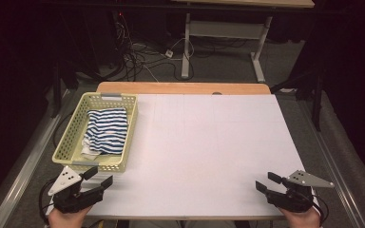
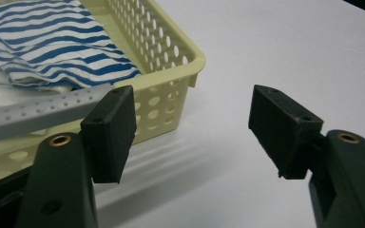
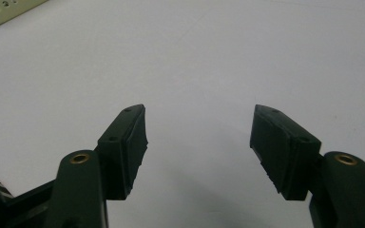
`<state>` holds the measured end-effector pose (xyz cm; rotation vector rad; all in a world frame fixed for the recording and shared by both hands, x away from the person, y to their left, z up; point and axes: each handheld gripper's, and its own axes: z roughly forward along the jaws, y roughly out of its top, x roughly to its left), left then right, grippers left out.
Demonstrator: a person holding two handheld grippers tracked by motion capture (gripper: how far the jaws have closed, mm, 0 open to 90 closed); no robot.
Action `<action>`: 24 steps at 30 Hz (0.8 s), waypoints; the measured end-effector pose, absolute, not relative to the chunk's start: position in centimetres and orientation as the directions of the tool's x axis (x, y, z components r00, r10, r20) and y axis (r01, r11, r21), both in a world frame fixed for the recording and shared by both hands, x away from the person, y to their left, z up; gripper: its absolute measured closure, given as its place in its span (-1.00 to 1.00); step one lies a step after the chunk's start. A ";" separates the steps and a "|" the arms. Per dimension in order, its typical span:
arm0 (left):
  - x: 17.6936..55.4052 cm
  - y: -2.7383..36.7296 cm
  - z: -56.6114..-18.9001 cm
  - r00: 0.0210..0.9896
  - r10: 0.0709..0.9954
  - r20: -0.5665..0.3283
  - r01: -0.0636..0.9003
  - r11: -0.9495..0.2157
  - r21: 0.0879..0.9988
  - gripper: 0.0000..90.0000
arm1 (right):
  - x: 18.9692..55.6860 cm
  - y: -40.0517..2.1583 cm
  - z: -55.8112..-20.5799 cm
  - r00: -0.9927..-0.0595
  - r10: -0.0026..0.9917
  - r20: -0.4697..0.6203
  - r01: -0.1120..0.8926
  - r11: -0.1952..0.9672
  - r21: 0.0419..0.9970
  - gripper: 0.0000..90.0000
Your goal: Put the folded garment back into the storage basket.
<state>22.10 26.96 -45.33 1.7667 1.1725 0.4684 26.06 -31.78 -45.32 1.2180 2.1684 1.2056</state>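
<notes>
The blue-and-white striped cloth (image 1: 106, 130) lies crumpled inside the pale yellow basket (image 1: 64, 142), which sits at the left edge of the white table (image 1: 204, 147); a white piece of fabric (image 1: 89, 148) shows under the cloth at the near end (whether it is a separate item is hard to tell). Just beside the basket's near corner hovers the left gripper (image 1: 99, 176), its jaws spread wide with nothing between them; its own view has one pad (image 2: 111, 133) in front of the basket wall. Well apart, at the table's near right corner, the right gripper (image 1: 267, 182) is likewise wide open over bare white surface, holding nothing.
</notes>
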 end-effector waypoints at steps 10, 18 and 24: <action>21.6 27.6 -45.7 0.459 0.870 -0.181 0.516 -0.095 0.851 -0.29 | 26.0 -31.8 -45.3 -0.552 0.830 0.082 0.508 0.256 0.822 -0.16; 21.2 28.2 -46.1 0.434 0.880 -0.193 0.527 -0.074 0.847 -0.29 | 26.0 -31.8 -45.3 -0.551 0.830 0.082 0.508 0.255 0.823 -0.16; 20.9 28.6 -46.3 0.415 0.886 -0.205 0.530 -0.052 0.846 -0.29 | 26.0 -31.8 -45.3 -0.551 0.830 0.083 0.508 0.256 0.822 -0.16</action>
